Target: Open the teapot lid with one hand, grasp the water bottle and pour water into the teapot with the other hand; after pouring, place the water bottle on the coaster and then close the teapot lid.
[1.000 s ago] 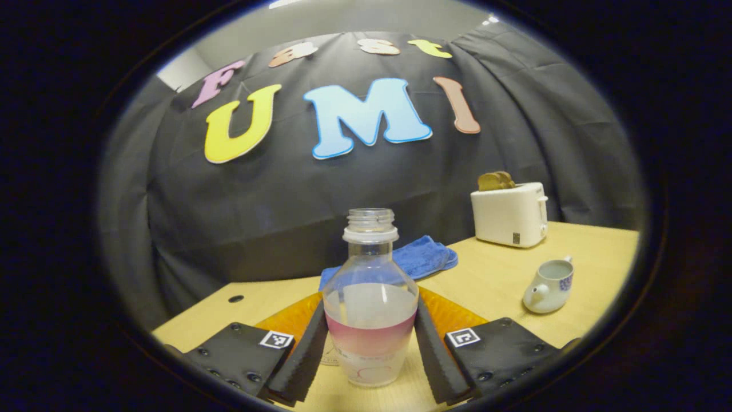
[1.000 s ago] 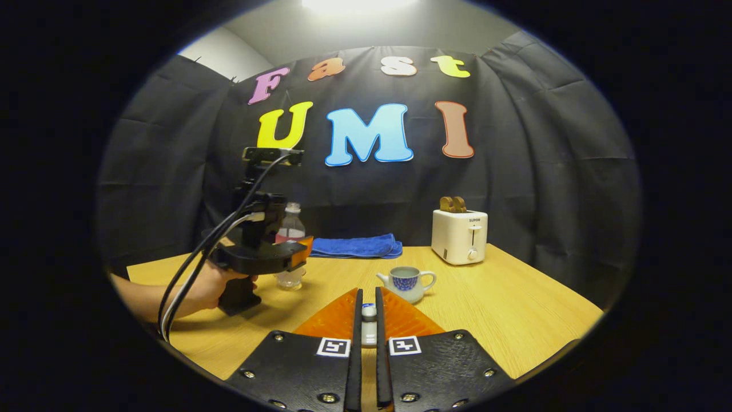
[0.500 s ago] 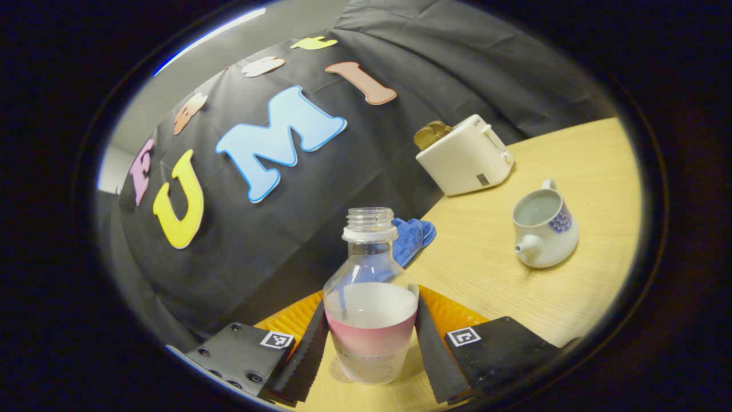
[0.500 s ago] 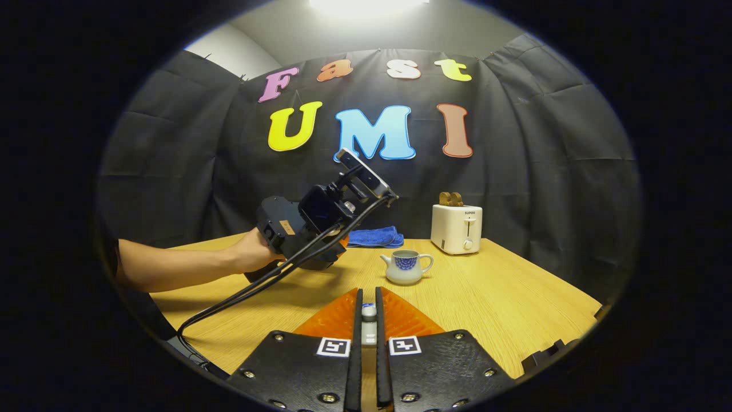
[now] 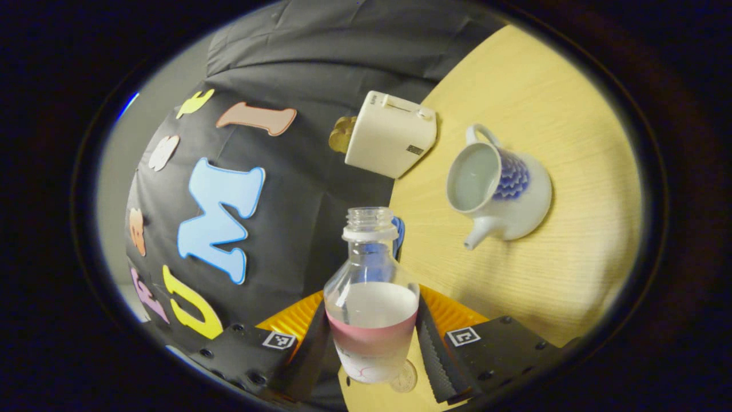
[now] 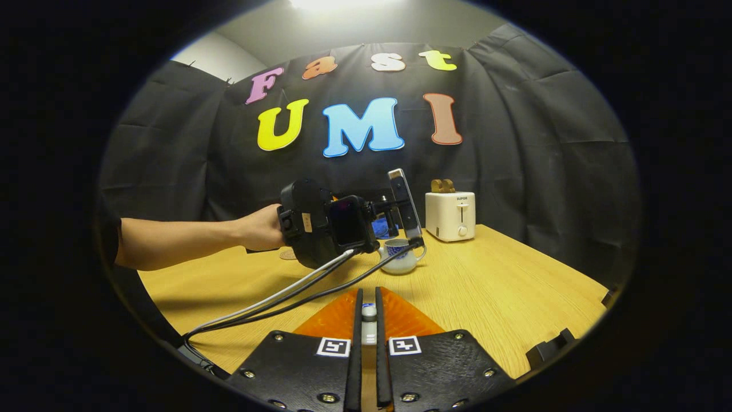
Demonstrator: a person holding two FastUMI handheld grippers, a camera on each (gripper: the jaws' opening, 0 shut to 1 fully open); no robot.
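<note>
**A:** Looking at the left gripper (image 5: pixel 370 337), both fingers are squeezed onto the water bottle (image 5: pixel 370 309), one on each side of the pink band. No cap on it, and the water sits just above that band. From the left gripper view the whole room looks rolled over, so the bottle is tipped hard sideways, with its mouth aimed toward the teapot (image 5: pixel 497 191).

**B:** Where's the teapot though?

**A:** On the wooden table (image 5: pixel 572 171), lid off, spout pointing roughly back at the bottle. The opening is wide and pale inside, with a blue pattern on the belly. It's near the bottle's mouth but not touching. A white toaster (image 5: pixel 392 133) is just behind it by the black curtain, and there's a bit of blue towel (image 5: pixel 398 232) peeking out behind the bottle's neck.

**B:** And the other hand?

**A:** The right gripper (image 6: pixel 366 320) hangs low over the near side of the table, fingers pinched tight on the teapot lid (image 6: pixel 369 312), whose little knob shows between them. In the right gripper view you can see a person's hand (image 6: pixel 260 228) and bare forearm reaching in with the left gripper, right up beside the teapot. A round coaster (image 6: pixel 287 254) lies on the table just under that hand.
</note>
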